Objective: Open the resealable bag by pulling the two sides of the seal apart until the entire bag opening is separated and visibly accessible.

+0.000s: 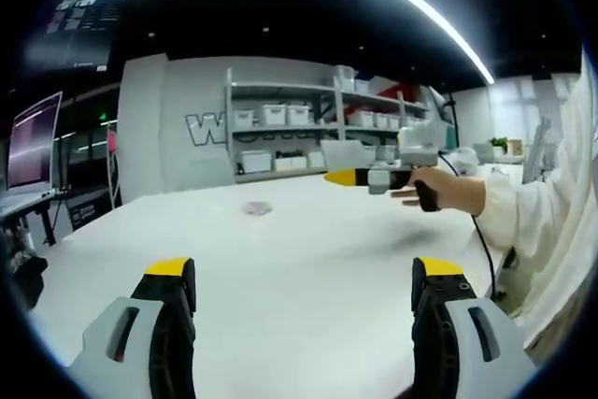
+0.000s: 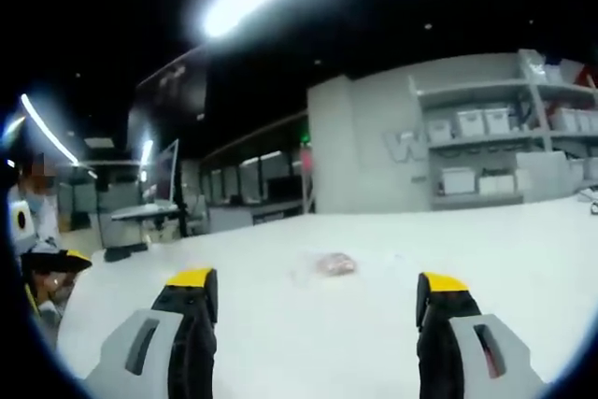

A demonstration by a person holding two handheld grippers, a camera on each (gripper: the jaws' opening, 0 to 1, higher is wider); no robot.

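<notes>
Small clear resealable bag point(image 2: 329, 264) at frame centre on white tabletop point(image 2: 374, 324), untouched; both claws, left claw point(image 1: 304, 277) and right claw point(image 2: 318, 292), spread wide, should be lowered to opposite seal edges.

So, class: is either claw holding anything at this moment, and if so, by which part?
Nothing is held. The left claw and right claw both stand open above the white table, and the resealable bag lies untouched on it, apart from both.

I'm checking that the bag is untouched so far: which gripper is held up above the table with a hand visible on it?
The right gripper, seen in the left gripper view, gripped by a hand above the table; the small bag lies apart.
</notes>
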